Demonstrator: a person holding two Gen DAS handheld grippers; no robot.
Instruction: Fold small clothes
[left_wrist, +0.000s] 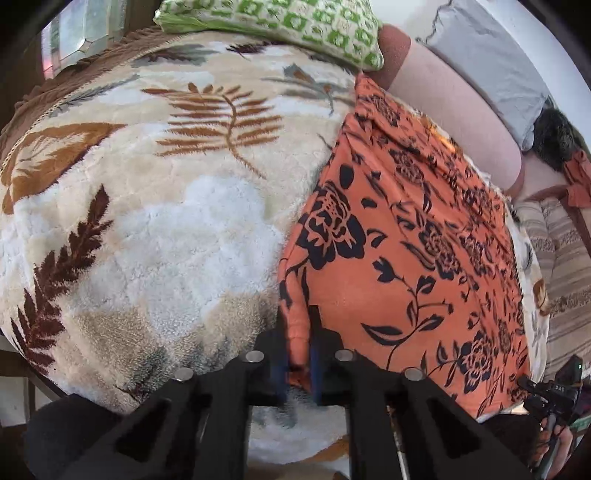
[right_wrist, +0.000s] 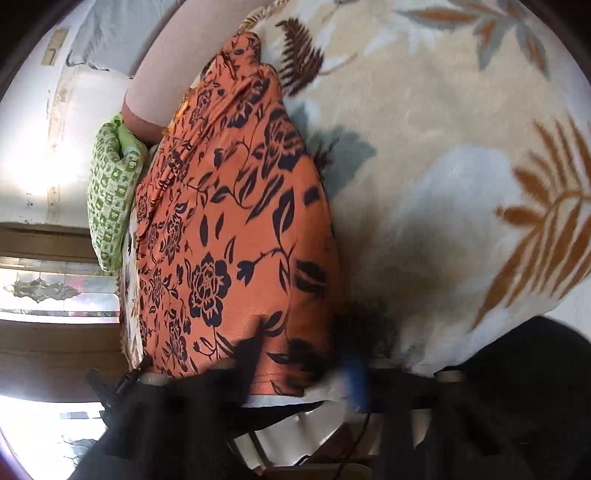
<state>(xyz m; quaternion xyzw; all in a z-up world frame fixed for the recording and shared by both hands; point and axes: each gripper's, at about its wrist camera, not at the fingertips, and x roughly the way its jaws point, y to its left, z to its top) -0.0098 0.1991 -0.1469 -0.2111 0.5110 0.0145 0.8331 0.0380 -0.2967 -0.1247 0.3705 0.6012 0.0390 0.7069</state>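
Pinching the orange black-flowered cloth (left_wrist: 406, 229) in my left jaws (left_wrist: 297, 354); my right jaws (right_wrist: 306, 363) clamp its blurred hem shallowly, risking slippage across the plush leaf-patterned blanket (left_wrist: 147, 206).

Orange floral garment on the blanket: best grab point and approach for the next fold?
Grip the garment by its near corners, coming in low from the near edge of the blanket. It lies flat and long, running away from the cameras, so the near hem is the free edge. The left gripper is already shut on the hem's left corner; the right gripper sits at the other, blurred.
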